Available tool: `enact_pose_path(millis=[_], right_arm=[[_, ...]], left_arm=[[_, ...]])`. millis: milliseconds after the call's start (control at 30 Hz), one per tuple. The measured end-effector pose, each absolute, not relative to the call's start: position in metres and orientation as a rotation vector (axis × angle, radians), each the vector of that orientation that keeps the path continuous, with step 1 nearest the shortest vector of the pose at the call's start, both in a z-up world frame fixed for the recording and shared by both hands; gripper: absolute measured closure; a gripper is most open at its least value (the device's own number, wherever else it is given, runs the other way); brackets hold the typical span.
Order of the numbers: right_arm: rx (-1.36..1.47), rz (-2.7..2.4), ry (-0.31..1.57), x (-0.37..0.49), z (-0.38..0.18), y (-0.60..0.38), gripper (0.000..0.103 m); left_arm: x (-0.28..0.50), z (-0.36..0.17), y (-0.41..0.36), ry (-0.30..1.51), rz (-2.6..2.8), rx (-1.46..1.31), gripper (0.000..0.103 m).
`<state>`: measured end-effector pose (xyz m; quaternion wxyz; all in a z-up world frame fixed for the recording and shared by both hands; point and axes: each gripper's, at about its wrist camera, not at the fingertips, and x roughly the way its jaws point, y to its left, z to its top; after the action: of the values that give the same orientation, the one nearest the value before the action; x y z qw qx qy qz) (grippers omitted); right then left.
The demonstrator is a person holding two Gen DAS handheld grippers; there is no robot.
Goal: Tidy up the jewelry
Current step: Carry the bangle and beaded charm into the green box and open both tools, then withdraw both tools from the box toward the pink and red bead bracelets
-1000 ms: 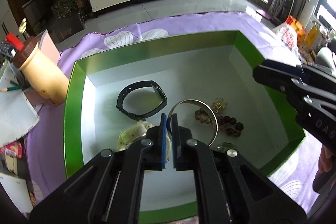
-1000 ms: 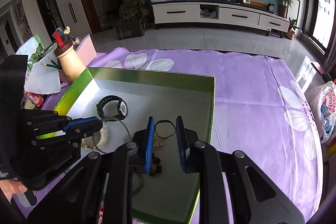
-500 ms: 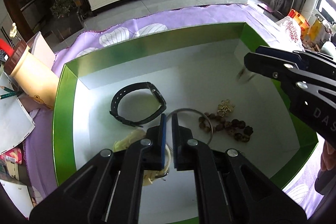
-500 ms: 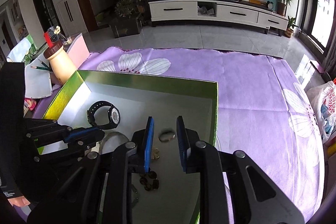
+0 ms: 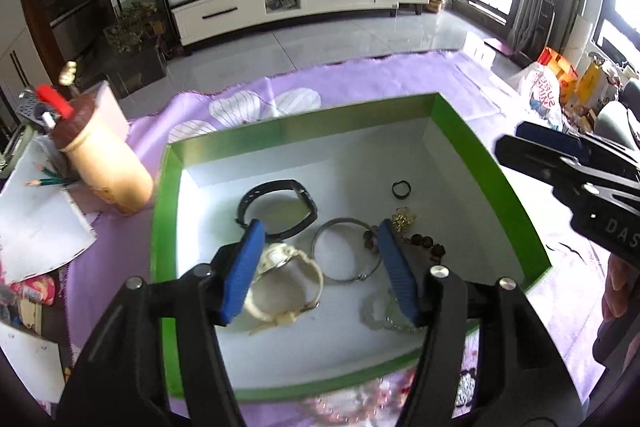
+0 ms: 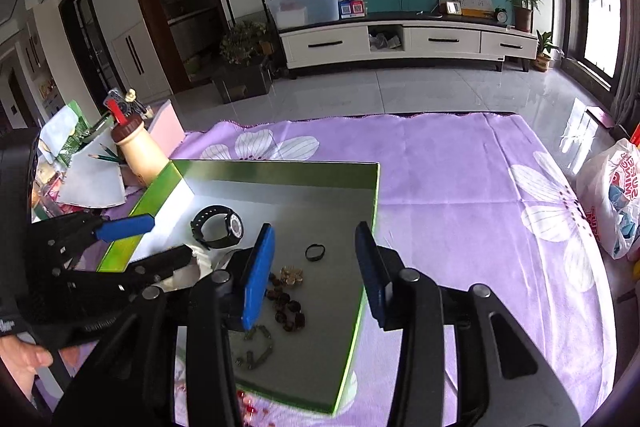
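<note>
A green-walled box (image 5: 160, 211) (image 6: 276, 169) with a white floor holds the jewelry. In it lie a black watch (image 5: 276, 209) (image 6: 218, 227), a white watch (image 5: 288, 279), a silver bangle (image 5: 346, 251), a small black ring (image 5: 401, 189) (image 6: 315, 252), a gold flower piece (image 5: 403, 217) (image 6: 292, 275), a dark bead bracelet (image 5: 424, 241) (image 6: 286, 305) and a clear bead bracelet (image 5: 380, 311). My left gripper (image 5: 318, 267) is open and empty above the bangle and white watch. My right gripper (image 6: 316, 275) is open and empty above the black ring and beads.
The box sits on a purple flowered cloth (image 6: 460, 179). A bottle-shaped pen holder (image 5: 102, 163) and papers (image 5: 36, 215) stand left of the box. A plastic bag (image 6: 612, 195) lies at the right. Pink beads (image 5: 344, 409) lie on the cloth before the box's near wall.
Both grippers have opened and pulled up and back. The silver bangle left my left gripper and lies on the box floor. The black ring left my right gripper and lies in the box.
</note>
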<state>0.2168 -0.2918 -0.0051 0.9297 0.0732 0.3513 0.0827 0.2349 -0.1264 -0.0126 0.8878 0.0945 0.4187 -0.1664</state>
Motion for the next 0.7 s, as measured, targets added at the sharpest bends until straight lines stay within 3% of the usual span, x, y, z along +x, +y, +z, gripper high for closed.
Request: enact_pose_path(millis=[367,700], right_arm=[[0.174,0.17,0.701,0.136,-0.001,-0.309,0.061],[0.202,0.182,0.778,0.089,-0.03,-0.297,0.061]], left_arm=[[0.168,0.012,-0.075,0.827,-0.315,0.155,0.039],[0.12,-0.019,-0.042,0.899,-0.287,0.091,0.037]])
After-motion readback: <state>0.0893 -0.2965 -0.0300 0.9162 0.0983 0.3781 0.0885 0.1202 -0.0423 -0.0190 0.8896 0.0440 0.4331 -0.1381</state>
